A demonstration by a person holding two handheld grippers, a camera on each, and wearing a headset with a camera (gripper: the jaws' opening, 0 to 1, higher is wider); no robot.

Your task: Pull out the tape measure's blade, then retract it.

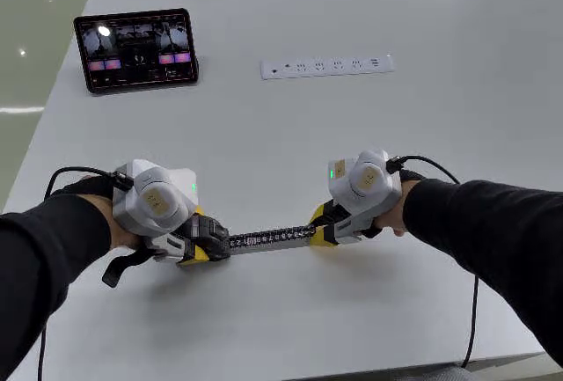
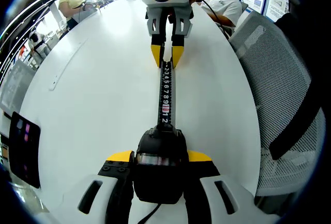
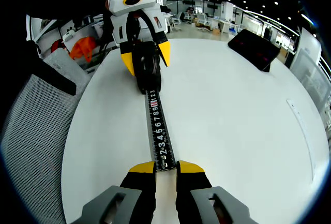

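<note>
Head view: left gripper (image 1: 204,242) sits low on the white table (image 1: 352,152), jaws clamped on the black tape measure (image 1: 214,238). This likely anchors it so a pull won't drag it along. The right gripper (image 1: 319,228) faces it from the opposite side, jaws pinched on the free end of the blade (image 1: 268,238). The blade spans btwn the two, a short stretch out, low over the tabletop. Tablet (image 1: 136,49) and power strip (image 1: 327,67) lie well apart at the far side, out of the way

Left gripper view: tape measure is squeezed from both sides btwn the yellow-tipped jaws, mouth pointing fwd, so the blade runs straight to the other gripper w/o bending

Right gripper view: jaws closed together on the blade tip, and the blade lines up dead straight w/ the tape measure ahead. The grippers prob. face each other to keep the pull along the blade's own axis, so it's less likely to twist or buckle. Judging by the few numerals showing, the pull-out looks early, and retraction is not yet done
</note>
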